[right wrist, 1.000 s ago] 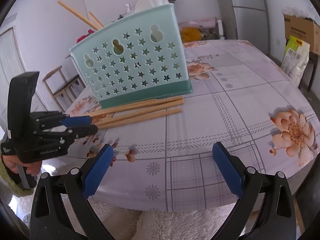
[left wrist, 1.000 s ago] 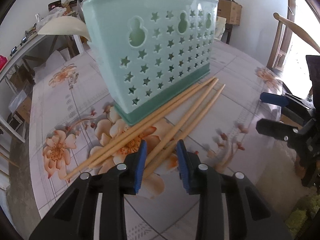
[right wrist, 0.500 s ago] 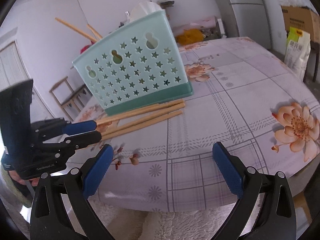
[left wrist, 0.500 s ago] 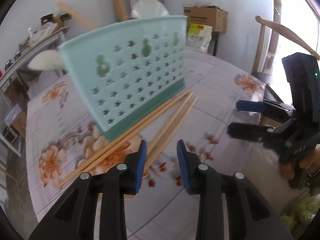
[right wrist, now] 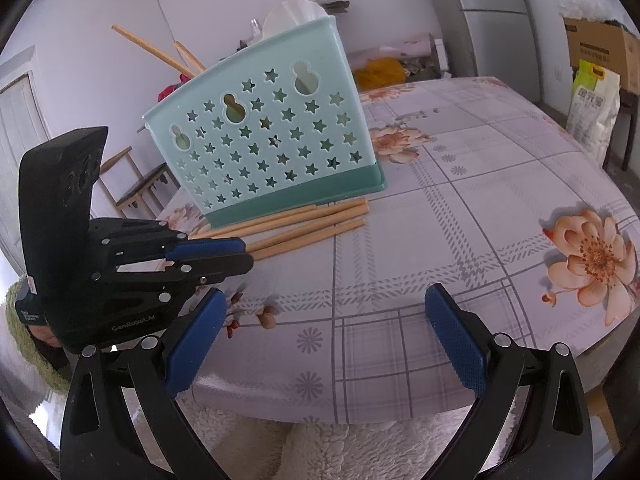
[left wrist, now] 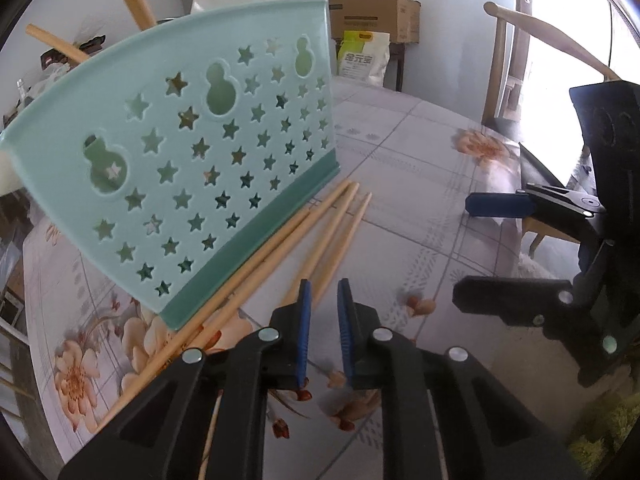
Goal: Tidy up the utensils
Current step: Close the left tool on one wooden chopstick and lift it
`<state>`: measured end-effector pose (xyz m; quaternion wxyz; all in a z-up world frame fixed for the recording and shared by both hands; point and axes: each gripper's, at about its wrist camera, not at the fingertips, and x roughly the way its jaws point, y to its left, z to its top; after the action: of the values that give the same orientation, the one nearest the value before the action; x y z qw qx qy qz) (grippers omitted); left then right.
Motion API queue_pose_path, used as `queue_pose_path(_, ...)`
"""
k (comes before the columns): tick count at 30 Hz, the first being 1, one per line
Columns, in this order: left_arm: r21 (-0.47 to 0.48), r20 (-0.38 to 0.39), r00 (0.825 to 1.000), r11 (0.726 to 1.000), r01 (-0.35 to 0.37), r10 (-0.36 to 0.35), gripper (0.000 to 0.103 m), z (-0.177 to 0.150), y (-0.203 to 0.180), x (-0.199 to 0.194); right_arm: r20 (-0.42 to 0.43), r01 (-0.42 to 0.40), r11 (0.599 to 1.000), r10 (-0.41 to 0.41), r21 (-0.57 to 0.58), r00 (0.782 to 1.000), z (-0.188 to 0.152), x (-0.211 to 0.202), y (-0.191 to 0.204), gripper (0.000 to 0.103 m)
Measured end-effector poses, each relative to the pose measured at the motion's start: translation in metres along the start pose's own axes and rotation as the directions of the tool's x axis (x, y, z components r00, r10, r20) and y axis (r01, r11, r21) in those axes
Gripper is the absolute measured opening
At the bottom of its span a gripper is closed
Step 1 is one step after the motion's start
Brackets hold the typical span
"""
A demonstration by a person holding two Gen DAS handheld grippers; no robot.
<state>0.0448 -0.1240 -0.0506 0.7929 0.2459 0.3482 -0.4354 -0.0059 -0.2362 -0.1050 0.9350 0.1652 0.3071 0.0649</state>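
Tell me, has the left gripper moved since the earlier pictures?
Yes. In the right wrist view the left gripper has advanced rightward along the chopsticks toward the basket; its jaws are closing.

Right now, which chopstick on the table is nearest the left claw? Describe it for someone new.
Find the mint star-cut utensil holder on the floral tablecloth. Loose wooden chopsticks lie along its dark green base. The one meant is the outermost chopstick, farthest from the holder, running towards the left claw.

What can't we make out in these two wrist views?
- Left wrist view: the near ends of the chopsticks lie hidden under the closing left gripper; contact unclear.
- Both views: holder contents mostly hidden by its perforated wall.
- Right wrist view: table near edge cut by the open right gripper.
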Motion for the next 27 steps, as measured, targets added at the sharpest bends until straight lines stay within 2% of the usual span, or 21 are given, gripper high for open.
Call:
queue_pose_path(6,0.023,-0.073,0.997,0.999,0.034,-0.032,0.013,0.001,-0.005,0.004,0.001,-0.001,1.000,0.001,0.001,1.000,0.000,0.000,0.000,0.095)
queue_pose_path(11,0.013,-0.052,0.998,0.999,0.033,-0.032,0.013,0.004,-0.006,0.000,0.000,0.001,1.000,-0.001,-0.001,1.000,0.000,0.000,0.001,0.095)
queue_pose_path(16,0.046,-0.028,0.999,0.998,0.033,-0.031,0.013,0.013,-0.009,0.005,0.000,0.000,1.000,0.000,-0.001,1.000,0.000,0.000,0.001,0.095)
queue_pose_path(27,0.078,-0.054,0.998,0.996,0.036,-0.031,0.013,0.020,-0.006,0.025,0.002,-0.001,1.000,0.001,0.002,1.000,0.000,0.000,0.002,0.095)
